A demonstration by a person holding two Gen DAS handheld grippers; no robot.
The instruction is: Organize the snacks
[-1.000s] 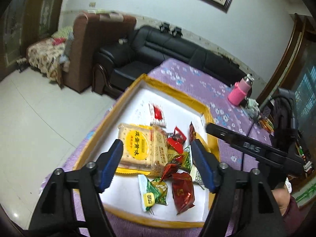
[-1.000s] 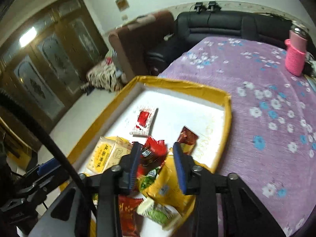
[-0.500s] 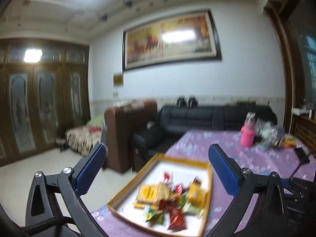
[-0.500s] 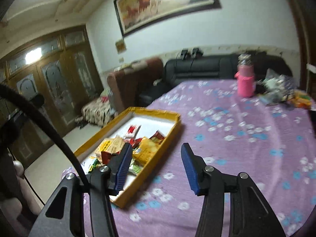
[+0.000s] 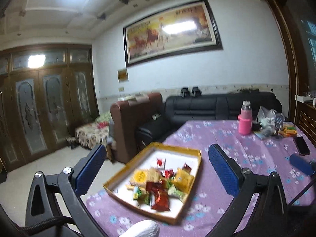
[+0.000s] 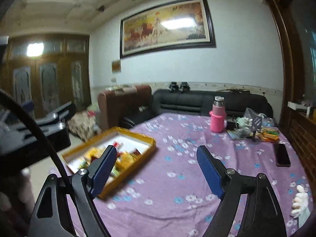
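A shallow yellow-rimmed tray [image 5: 176, 148] with a white floor holds several snack packets: a yellow cracker pack [image 5: 144, 175], a yellow bag [image 5: 182, 178], a red packet [image 5: 161, 197] and small green ones. It lies at the table's left end and shows in the right wrist view [image 6: 147, 138] too. My left gripper [image 5: 158, 169] is open and empty, raised above and short of the tray. My right gripper [image 6: 156, 169] is open and empty over bare tablecloth, right of the tray.
The table has a purple flowered cloth [image 6: 177, 177]. A pink bottle [image 5: 245, 121] [image 6: 217, 116], bags and packets [image 6: 246, 126] stand at the far right. A black phone [image 6: 282, 155] lies near the right edge. A black sofa [image 5: 217, 106] and a brown armchair [image 5: 134, 122] stand beyond.
Both grippers pulled back and up from the tray and tilted level, so the room shows. The right gripper's jaws widened. The snacks stay in the tray.
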